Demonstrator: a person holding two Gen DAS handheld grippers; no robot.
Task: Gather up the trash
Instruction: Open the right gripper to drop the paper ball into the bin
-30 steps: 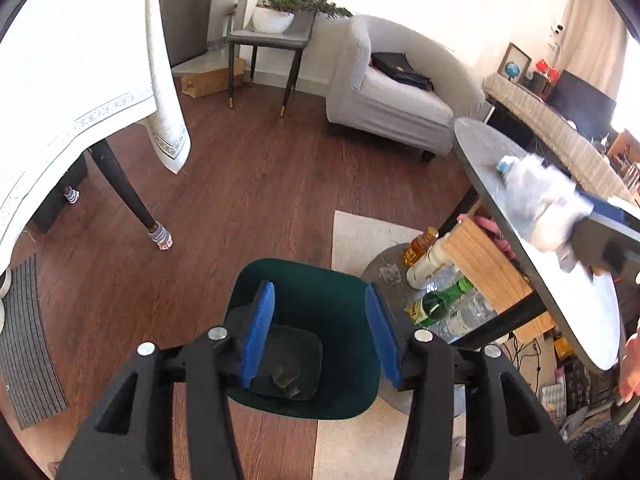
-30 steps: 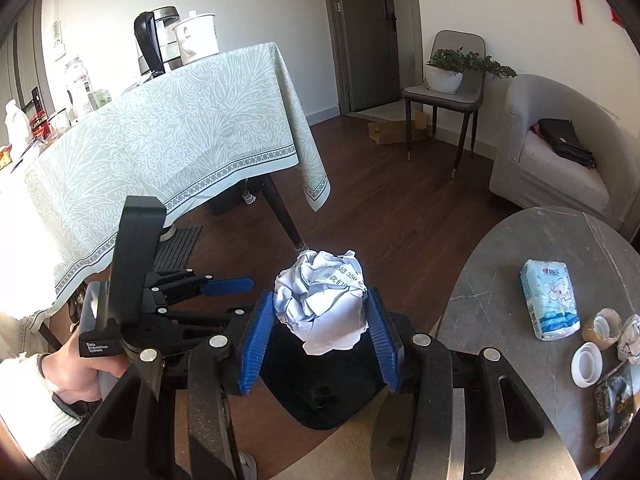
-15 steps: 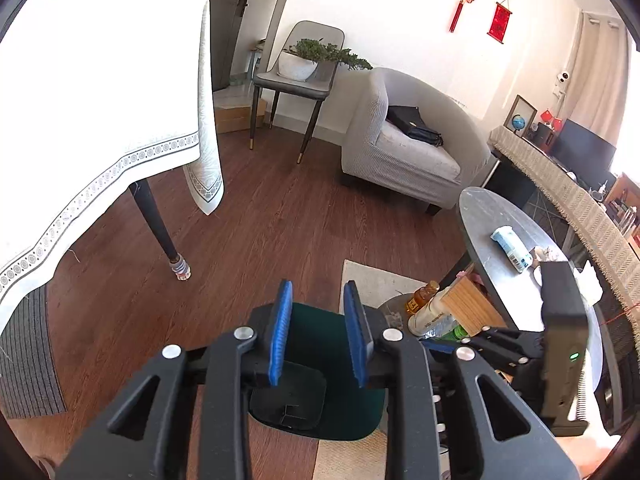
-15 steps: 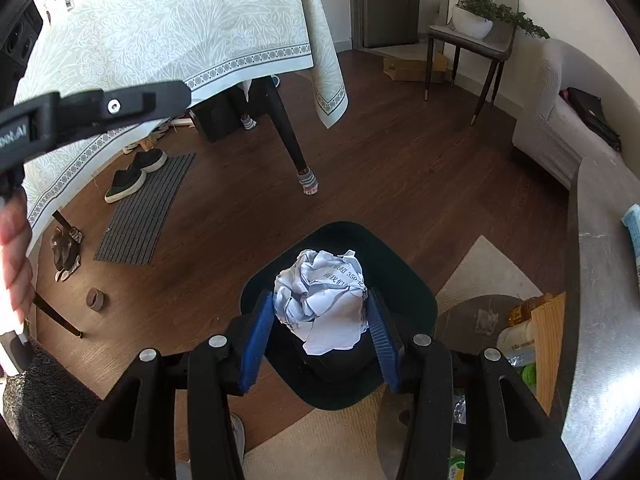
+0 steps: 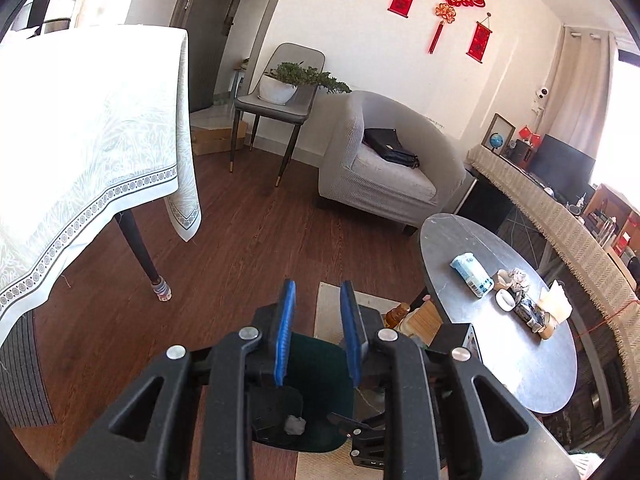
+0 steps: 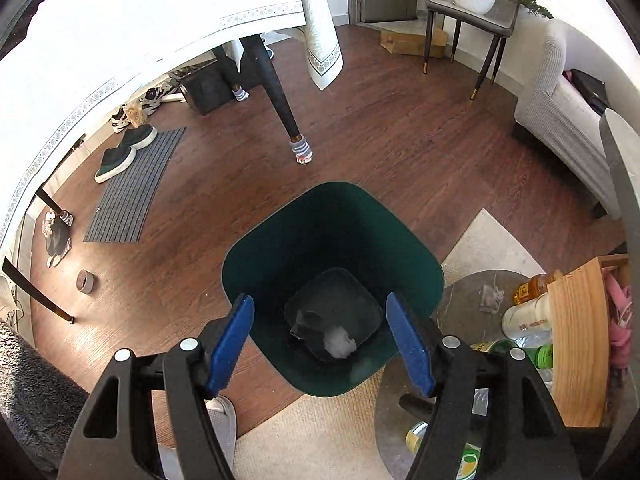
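A dark green trash bin (image 6: 332,240) stands on the wood floor. A white crumpled paper ball (image 6: 339,343) lies at its bottom beside a dark scrap. My right gripper (image 6: 320,344) is open and empty, right above the bin's mouth. In the left wrist view the bin (image 5: 320,396) sits below my left gripper (image 5: 317,328), whose blue pads stand a narrow gap apart with nothing between them; the paper ball (image 5: 295,425) shows inside. More trash (image 5: 524,300) lies on the round grey table (image 5: 520,360), with a tissue pack (image 5: 470,274).
A table with a white cloth (image 5: 80,140) stands at left, its leg (image 6: 280,92) near the bin. A low stand with bottles (image 6: 524,324) and a wooden board (image 6: 576,344) is right of the bin. A grey armchair (image 5: 384,164), a mat and slippers (image 6: 124,152) surround.
My right gripper opened and the paper ball dropped into the bin. My left gripper rose and tilted up toward the room, its jaws narrower than a second ago.
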